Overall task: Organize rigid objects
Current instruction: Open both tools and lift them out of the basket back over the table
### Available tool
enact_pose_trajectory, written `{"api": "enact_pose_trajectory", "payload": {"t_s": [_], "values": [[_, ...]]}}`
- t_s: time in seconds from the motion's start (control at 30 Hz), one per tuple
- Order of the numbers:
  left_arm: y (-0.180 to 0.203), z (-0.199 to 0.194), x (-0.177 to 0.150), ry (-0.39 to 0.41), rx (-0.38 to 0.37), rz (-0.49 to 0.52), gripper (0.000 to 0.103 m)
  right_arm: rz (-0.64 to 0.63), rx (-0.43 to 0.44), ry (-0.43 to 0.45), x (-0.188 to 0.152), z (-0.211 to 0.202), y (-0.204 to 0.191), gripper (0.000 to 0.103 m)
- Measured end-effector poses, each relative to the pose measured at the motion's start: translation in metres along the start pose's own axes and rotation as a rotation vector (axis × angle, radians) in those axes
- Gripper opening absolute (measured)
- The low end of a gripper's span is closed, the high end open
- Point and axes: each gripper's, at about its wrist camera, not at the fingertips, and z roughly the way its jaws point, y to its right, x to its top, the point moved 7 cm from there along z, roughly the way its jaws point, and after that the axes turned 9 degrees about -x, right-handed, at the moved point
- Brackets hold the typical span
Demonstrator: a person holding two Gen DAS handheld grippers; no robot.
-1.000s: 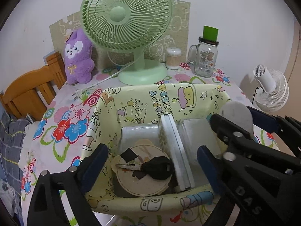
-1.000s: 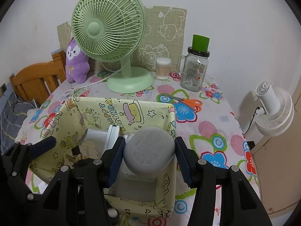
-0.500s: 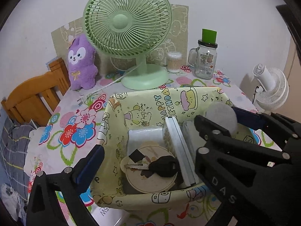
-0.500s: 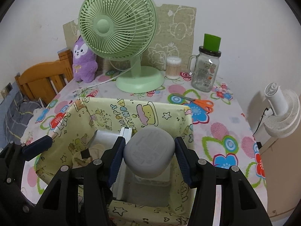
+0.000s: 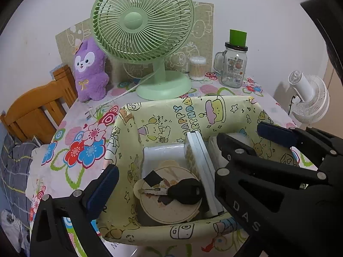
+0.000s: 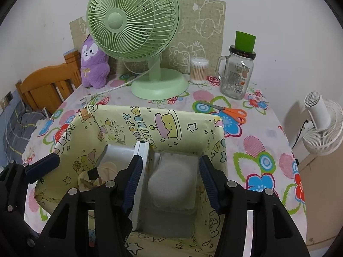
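1. While both tools hang over the yellow cartoon-print box [image 6: 163, 126] on the floral bench [image 6: 253, 150], the right hand-held gripper [image 6: 169, 182] stands w/ jaws apart, nothing between them.
2. Directly below its fingers, the grey rounded case [image 6: 171, 182] lies in a clear tray [image 6: 171, 205] in the box's right compartment, at 3 o'clock from the white upright divider [image 6: 140, 150].
3. Left hand-held gripper [image 5: 163, 162] is spread wide & empty, its left finger outside the box wall near 7 o'clock.
4. Left compartment: black-headed key [image 5: 182, 191] rests on a round beige lid [image 5: 169, 199], white tray [image 5: 163, 154] behind at 12 o'clock.
5. Beyond the box at 12 o'clock: green desk fan [image 6: 137, 21]; purple plush [image 6: 94, 64] at 10; glass mug jar [image 6: 238, 72] & orange scissors [image 6: 231, 111] toward 2.
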Motion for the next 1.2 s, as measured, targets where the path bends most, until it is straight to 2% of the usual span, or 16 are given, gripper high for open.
{"api": "enact_pose_trajectory", "payload": {"t_s": [0.17, 0.2, 0.57, 0.63, 0.7, 1.2], "values": [[0.000, -0.004, -0.002, -0.008, -0.006, -0.003, 0.103, 0.004, 0.001, -0.007, -0.002, -0.007, 0.000, 0.065], [0.001, -0.006, -0.002, -0.007, -0.008, -0.004, 0.103, 0.007, -0.013, -0.007, -0.003, -0.008, 0.001, 0.072], [0.003, -0.025, -0.010, 0.003, -0.026, -0.012, 0.103, 0.023, -0.019, -0.009, -0.013, -0.032, 0.001, 0.078], [0.003, -0.029, -0.011, 0.006, -0.028, -0.014, 0.103, 0.021, -0.044, -0.005, -0.014, -0.036, 0.002, 0.085], [0.003, -0.033, -0.013, 0.008, -0.037, -0.021, 0.103, 0.026, -0.053, -0.001, -0.015, -0.041, 0.005, 0.087], [0.011, -0.066, -0.025, 0.046, -0.049, -0.015, 0.103, 0.030, -0.066, 0.038, -0.029, -0.080, 0.010, 0.090]]}}
